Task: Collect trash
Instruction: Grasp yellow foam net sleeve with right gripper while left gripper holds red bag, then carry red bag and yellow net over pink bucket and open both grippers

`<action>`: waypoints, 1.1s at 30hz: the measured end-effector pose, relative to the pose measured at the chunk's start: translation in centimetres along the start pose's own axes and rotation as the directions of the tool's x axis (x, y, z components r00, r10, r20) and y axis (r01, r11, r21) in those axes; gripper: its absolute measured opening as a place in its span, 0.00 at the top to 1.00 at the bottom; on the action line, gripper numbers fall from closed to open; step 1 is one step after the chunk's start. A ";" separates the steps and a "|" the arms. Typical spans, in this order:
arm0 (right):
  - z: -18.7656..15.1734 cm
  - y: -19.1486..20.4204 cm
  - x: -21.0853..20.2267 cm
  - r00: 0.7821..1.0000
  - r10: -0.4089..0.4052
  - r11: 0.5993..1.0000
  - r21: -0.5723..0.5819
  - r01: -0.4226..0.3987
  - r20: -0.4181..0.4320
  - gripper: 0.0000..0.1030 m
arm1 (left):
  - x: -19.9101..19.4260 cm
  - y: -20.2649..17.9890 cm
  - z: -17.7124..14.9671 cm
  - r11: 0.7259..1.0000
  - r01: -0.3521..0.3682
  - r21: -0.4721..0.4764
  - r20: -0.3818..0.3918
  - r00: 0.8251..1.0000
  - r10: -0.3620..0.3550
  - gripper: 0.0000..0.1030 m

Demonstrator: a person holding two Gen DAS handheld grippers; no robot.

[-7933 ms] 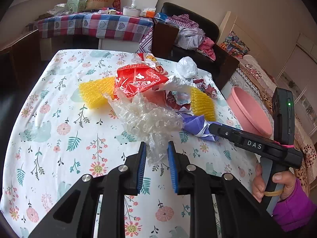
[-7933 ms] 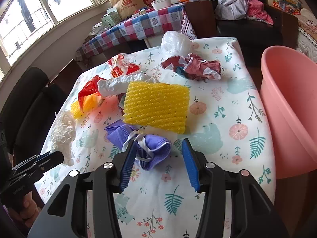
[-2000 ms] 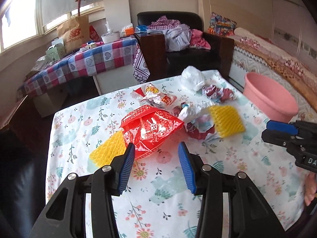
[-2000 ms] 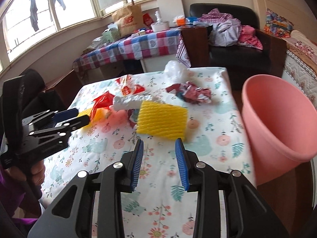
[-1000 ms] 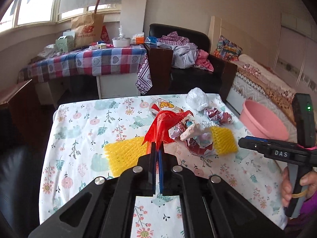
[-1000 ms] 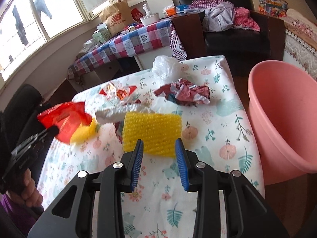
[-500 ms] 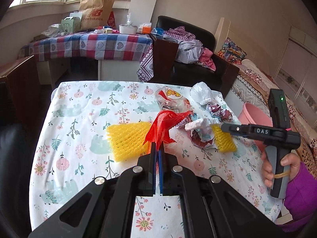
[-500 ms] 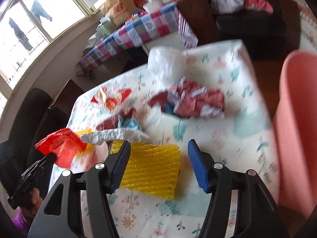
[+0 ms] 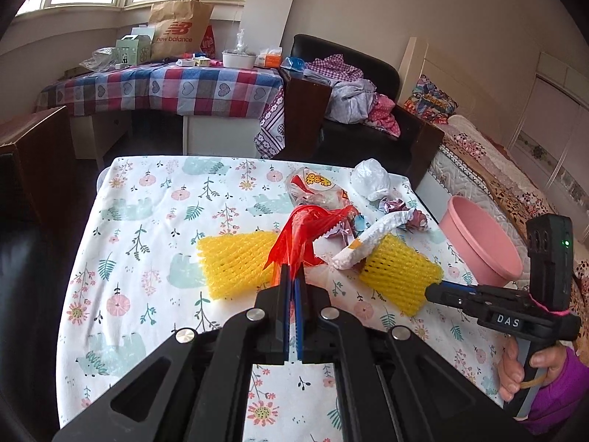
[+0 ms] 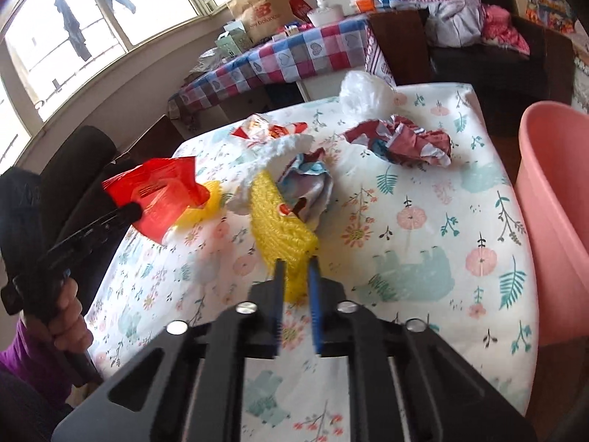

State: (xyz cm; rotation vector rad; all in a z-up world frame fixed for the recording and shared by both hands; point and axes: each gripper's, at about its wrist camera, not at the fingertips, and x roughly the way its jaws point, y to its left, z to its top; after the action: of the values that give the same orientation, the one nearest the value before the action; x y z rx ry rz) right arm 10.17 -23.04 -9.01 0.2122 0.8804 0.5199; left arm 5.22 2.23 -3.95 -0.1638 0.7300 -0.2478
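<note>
We are pinching the red plastic bag [image 9: 307, 237] in our left gripper [image 9: 293, 276], fingers [image 9: 284, 283] clamped flat together on its twisted end, bag lifting off the counter [image 9: 147, 258]. We are gripping the yellow foam net [image 10: 279, 228] in our right gripper [image 10: 296, 276], fingers [image 10: 313, 287] narrowed onto its near corner, net peeling up from the floral cloth. A second yellow net [image 9: 237, 263] is lying flat just beyond the left fingers. A white foam strip [image 9: 371, 237] is resting across the held net's far edge. Farther back, crumpled maroon wrapper [image 10: 405, 143], snack packet [image 9: 313, 188] and white plastic bag [image 10: 364, 94] are sitting on the counter. The pink basin [image 10: 552, 221] is standing just beside the counter's right edge.
</note>
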 end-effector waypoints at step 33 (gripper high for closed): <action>-1.2 2.4 -10.2 0.952 -0.152 0.979 -0.093 0.182 0.267 0.93 | -3.4 -8.8 2.0 0.987 0.137 0.089 0.102 0.984 -0.146 0.99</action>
State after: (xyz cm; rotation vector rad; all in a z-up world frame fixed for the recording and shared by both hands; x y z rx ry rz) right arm 3.01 -26.31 -1.92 0.0941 0.6046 0.3737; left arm 2.63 -5.10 1.77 -0.1506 0.6004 -0.4008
